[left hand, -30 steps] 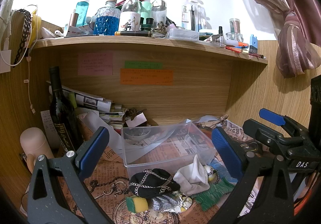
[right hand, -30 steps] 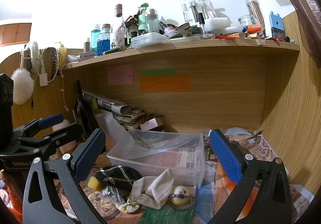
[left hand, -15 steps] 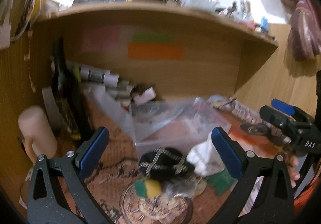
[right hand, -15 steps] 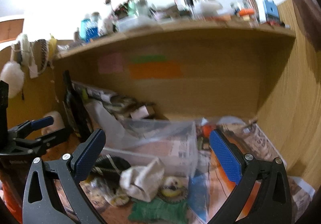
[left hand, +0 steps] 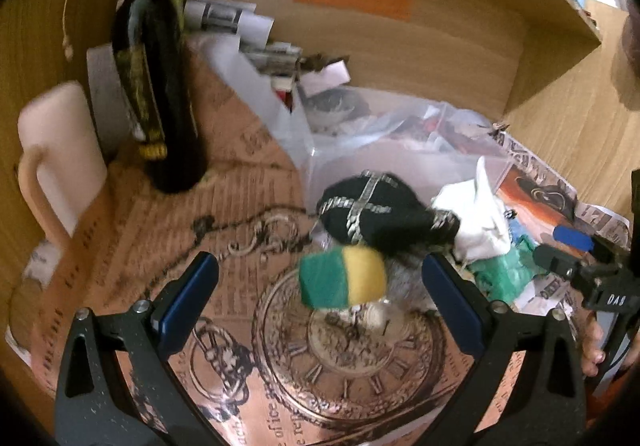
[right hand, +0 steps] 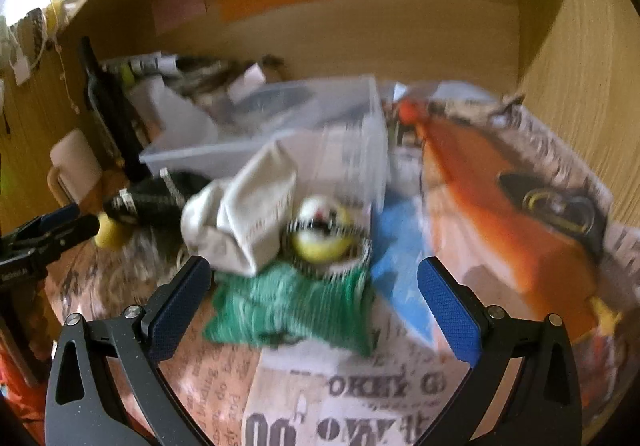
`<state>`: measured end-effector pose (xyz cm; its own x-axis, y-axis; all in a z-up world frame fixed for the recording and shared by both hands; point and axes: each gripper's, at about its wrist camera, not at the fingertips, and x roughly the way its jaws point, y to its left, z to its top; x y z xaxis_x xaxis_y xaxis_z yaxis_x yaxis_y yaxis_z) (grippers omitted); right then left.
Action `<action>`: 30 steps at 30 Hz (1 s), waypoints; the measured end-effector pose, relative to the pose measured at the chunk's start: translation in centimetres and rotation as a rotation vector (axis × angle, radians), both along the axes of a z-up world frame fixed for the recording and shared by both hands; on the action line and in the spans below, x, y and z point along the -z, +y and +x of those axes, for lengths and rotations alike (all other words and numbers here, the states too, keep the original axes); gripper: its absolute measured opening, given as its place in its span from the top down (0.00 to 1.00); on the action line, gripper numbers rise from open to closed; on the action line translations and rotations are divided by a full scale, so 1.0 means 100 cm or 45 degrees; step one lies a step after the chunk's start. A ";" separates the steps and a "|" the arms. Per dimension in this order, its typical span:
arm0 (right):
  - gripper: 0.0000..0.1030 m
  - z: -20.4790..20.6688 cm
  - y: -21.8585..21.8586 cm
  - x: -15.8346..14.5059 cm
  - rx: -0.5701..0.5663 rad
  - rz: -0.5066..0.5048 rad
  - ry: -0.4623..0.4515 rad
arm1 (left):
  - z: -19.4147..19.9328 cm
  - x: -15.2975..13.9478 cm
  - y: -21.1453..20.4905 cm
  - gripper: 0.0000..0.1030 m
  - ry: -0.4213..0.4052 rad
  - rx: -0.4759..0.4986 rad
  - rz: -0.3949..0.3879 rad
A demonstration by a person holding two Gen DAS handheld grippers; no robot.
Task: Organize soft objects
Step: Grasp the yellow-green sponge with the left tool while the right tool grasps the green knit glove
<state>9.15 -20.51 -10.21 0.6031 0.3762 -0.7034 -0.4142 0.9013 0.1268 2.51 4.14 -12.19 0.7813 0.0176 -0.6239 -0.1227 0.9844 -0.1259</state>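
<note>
left hand-held gripper (left hand: 320,302) wide open, empty | right hand-held gripper (right hand: 314,300) wide open, empty | 1 green-yellow foam sponge (left hand: 342,277), long axis left-right | 1 green knitted cloth (right hand: 288,310) flat | 1 clear plastic bin (right hand: 280,142)

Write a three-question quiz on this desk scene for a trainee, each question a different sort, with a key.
1. True or false: the left gripper is shut on the sponge.
2. What lies nearest between the right gripper's open jaws? A. green knitted cloth B. dark bottle C. pale mug
3. Fill in: behind the pile stands a clear plastic ___.

Key: 1 false; 2 A; 3 bin.
</note>
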 end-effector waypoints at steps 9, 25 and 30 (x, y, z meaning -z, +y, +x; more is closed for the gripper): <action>0.20 0.002 0.002 0.025 -0.019 -0.040 0.103 | -0.001 0.016 0.000 0.32 0.045 0.009 -0.035; 0.84 -0.008 -0.019 0.006 0.035 0.007 0.025 | -0.014 0.000 -0.002 0.75 -0.003 0.065 -0.028; 0.85 -0.012 -0.028 -0.009 0.071 0.023 -0.035 | -0.025 -0.020 0.008 0.75 -0.068 0.012 0.001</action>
<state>7.94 -23.26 -9.36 0.6426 0.3538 -0.6796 -0.3670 0.9208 0.1323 0.01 4.91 -10.23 0.8137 0.0106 -0.5812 -0.1068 0.9855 -0.1315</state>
